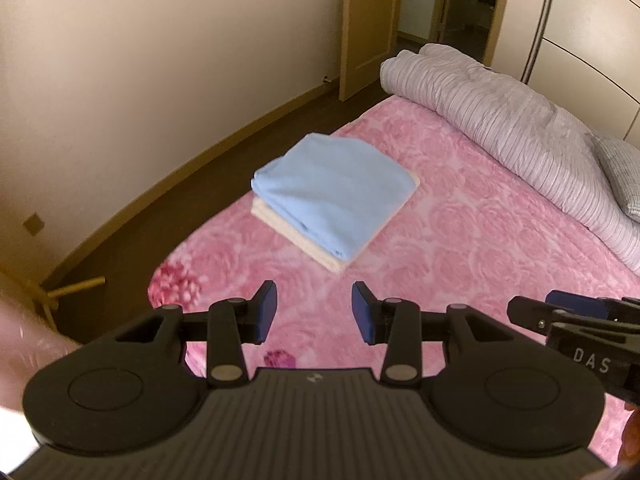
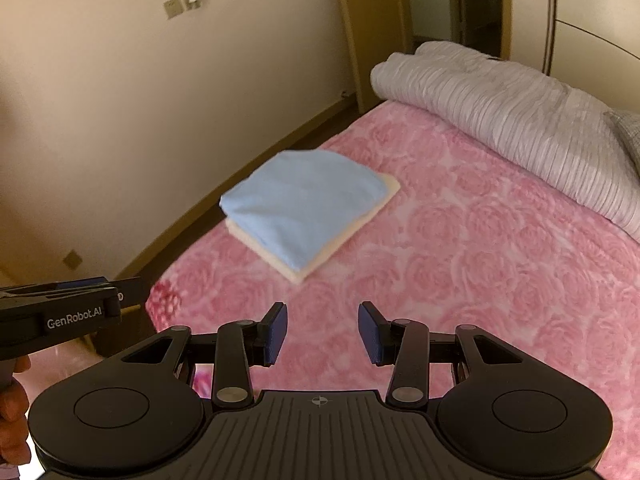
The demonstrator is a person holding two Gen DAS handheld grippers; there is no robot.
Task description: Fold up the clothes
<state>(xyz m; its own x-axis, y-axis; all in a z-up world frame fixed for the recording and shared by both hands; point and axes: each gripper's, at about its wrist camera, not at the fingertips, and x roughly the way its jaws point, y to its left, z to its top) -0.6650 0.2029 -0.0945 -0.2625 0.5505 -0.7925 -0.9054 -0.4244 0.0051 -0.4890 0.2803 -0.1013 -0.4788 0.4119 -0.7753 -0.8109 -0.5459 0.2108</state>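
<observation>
A folded light blue garment [image 1: 334, 196] lies on top of a folded cream garment [image 1: 296, 234], stacked near the left edge of the pink floral bed [image 1: 460, 248]. The stack also shows in the right wrist view: the blue garment [image 2: 304, 204] over the cream one [image 2: 320, 258]. My left gripper [image 1: 314, 308] is open and empty, held above the bed short of the stack. My right gripper [image 2: 322, 330] is open and empty, also short of the stack. Each gripper shows at the edge of the other's view, the right one [image 1: 576, 316] and the left one [image 2: 68, 308].
A rolled striped grey-white duvet [image 1: 520, 132] lies along the far side of the bed, with a grey pillow [image 1: 620, 176] at its right end. Dark floor [image 1: 160, 208] and a beige wall run left of the bed. A wooden door [image 1: 368, 24] stands beyond.
</observation>
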